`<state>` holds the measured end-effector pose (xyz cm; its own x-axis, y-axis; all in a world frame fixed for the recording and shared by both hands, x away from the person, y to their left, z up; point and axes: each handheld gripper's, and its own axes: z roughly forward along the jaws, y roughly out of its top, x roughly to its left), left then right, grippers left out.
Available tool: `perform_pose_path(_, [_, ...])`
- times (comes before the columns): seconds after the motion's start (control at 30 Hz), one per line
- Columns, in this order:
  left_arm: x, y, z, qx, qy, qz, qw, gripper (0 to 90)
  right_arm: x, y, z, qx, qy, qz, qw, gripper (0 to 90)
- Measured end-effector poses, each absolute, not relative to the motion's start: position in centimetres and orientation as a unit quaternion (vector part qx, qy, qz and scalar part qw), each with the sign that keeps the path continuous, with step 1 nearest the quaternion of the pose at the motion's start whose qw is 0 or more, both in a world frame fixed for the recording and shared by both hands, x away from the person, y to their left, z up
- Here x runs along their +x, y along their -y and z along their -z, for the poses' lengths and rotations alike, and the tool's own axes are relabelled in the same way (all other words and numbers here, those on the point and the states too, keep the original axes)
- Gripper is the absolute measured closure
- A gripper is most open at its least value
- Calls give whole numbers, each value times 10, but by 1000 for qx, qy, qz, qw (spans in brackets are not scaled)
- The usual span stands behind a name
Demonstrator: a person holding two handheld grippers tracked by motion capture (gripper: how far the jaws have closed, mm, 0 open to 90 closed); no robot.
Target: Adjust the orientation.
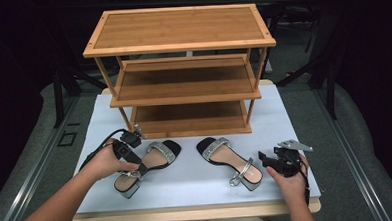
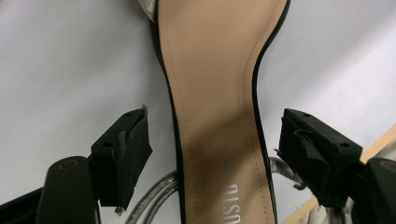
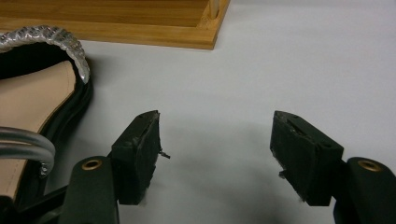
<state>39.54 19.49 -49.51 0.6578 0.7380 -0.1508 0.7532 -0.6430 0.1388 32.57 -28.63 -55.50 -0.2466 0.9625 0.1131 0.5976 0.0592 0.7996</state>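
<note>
Two black sandals with tan insoles and silver straps lie on the white mat. My left gripper (image 1: 138, 169) is over the heel half of the left sandal (image 1: 158, 156). In the left gripper view its jaws (image 2: 217, 154) stand open on either side of the insole (image 2: 215, 93), with a gap at each edge. My right gripper (image 1: 264, 160) rests on the mat just right of the right sandal (image 1: 226, 159). It is open (image 3: 215, 154) with only bare mat between the jaws, and that sandal (image 3: 28, 102) lies to its left in the right gripper view.
A three-tier bamboo shoe rack (image 1: 182, 66) stands at the back of the white mat (image 1: 187, 191), its shelves bare. Its base board (image 3: 140, 23) lies ahead of the right gripper. The table's wooden front edge (image 1: 188, 212) runs close behind the sandals' heels.
</note>
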Motion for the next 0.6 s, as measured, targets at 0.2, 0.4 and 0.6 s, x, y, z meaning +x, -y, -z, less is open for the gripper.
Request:
perform_pose_path(0.2, [396,-190,505,908,-411,52,67,271,326,286,556,565,-690,-388,233,327])
perform_pose_path(0.4, [398,-187,509,907,-414,58,55,314,327,286,556,566,-691,-385,232,327])
perform_pose_path(0.6, [402,-184,516,910,-406,68,43,353,327,286,557,569,-691,-383,230,327])
